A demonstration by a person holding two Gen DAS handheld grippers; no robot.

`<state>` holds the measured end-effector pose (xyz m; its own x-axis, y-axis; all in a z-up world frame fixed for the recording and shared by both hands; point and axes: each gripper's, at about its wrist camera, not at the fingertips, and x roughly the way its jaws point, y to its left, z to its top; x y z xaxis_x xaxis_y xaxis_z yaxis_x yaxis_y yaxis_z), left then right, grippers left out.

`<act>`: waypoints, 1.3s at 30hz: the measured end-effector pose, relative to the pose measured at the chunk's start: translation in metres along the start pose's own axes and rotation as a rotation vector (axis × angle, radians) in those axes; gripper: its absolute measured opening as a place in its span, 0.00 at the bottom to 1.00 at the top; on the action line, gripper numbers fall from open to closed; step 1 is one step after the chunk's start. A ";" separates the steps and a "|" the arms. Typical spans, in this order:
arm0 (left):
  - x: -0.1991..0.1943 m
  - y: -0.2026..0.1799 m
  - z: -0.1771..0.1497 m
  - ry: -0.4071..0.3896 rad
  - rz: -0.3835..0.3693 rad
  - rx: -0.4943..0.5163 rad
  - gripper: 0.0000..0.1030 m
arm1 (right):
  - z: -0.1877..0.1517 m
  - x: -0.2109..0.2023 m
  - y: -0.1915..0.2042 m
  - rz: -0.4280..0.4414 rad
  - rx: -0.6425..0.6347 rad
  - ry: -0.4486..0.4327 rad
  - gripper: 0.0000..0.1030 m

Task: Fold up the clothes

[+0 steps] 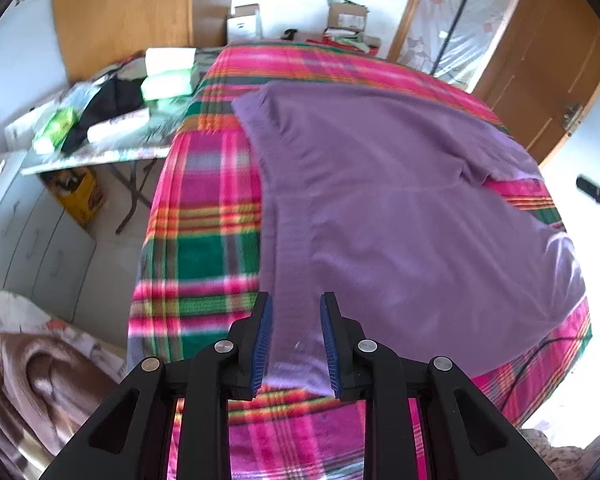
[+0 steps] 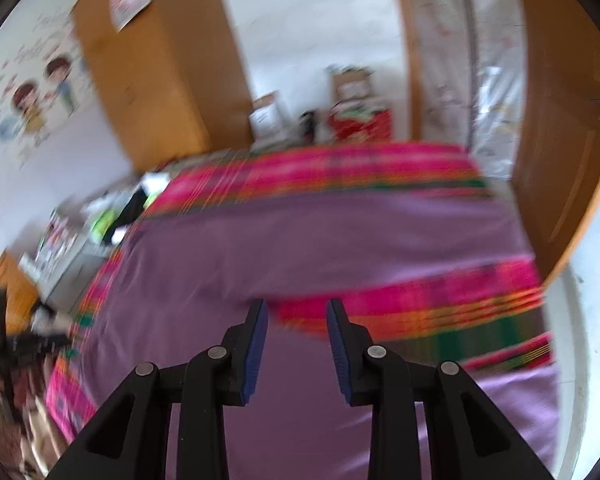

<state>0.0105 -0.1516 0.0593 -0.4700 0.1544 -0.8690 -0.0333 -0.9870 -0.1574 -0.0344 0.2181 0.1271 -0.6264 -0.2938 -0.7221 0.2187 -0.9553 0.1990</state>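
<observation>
Purple garment [image 1: 380,208] lies spread over a plaid blanket [image 1: 204,240] (pink/green/orange) covering a table; it takes up most of the centre + right side, one sleeve reaching toward the far left corner. Near the right edge the fabric is folded so a strip of blanket shows thru between two purple layers.

Left gripper [image 1: 296,340], seen from its own wrist cam: a near flap of the purple cloth runs up between the two blue pads [image 1: 263,340] and fills the gap, w/ the pads against it on both sides, so the tongs are pinching the garment's near edge. Cloth beyond the tips hangs taut up toward the main body of the garment.

Right gripper [image 2: 297,344]: view is blurred. Fingers are spread, w/ nothing caught between the pads; purple cloth + a band of blanket are visible thru the gap, lying underneath.

Beyond the blanket on the left: a cluttered side table [image 1: 100,148] w/ white packs and dark cloth. Cardboard boxes [image 1: 346,20] sit at the far end, wooden door [image 1: 552,64] on the right, wooden wardrobe [image 1: 128,12] at the back left
</observation>
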 end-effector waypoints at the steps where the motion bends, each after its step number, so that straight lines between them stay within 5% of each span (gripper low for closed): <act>1: 0.002 0.003 -0.003 0.005 0.003 -0.014 0.25 | -0.009 0.008 0.011 0.016 -0.025 0.021 0.30; 9: 0.014 0.021 -0.020 0.024 -0.063 -0.123 0.27 | -0.077 0.047 0.120 0.091 -0.374 0.111 0.30; 11: 0.018 0.026 -0.022 0.029 -0.104 -0.161 0.35 | -0.087 0.053 0.141 0.138 -0.408 0.128 0.30; 25: 0.026 0.045 -0.029 0.026 -0.243 -0.293 0.37 | -0.121 0.077 0.223 0.277 -0.522 0.191 0.37; 30: 0.025 0.045 -0.031 0.012 -0.246 -0.277 0.32 | -0.128 0.079 0.239 0.268 -0.566 0.186 0.39; 34: 0.019 0.046 -0.033 -0.021 -0.215 -0.246 0.11 | -0.131 0.080 0.247 0.272 -0.572 0.183 0.40; 39: 0.010 0.051 -0.034 -0.059 -0.247 -0.249 0.08 | -0.133 0.080 0.258 0.279 -0.587 0.188 0.40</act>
<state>0.0347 -0.1992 0.0268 -0.5246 0.3767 -0.7634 0.0604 -0.8781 -0.4747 0.0713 -0.0478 0.0321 -0.3583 -0.4654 -0.8094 0.7566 -0.6526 0.0403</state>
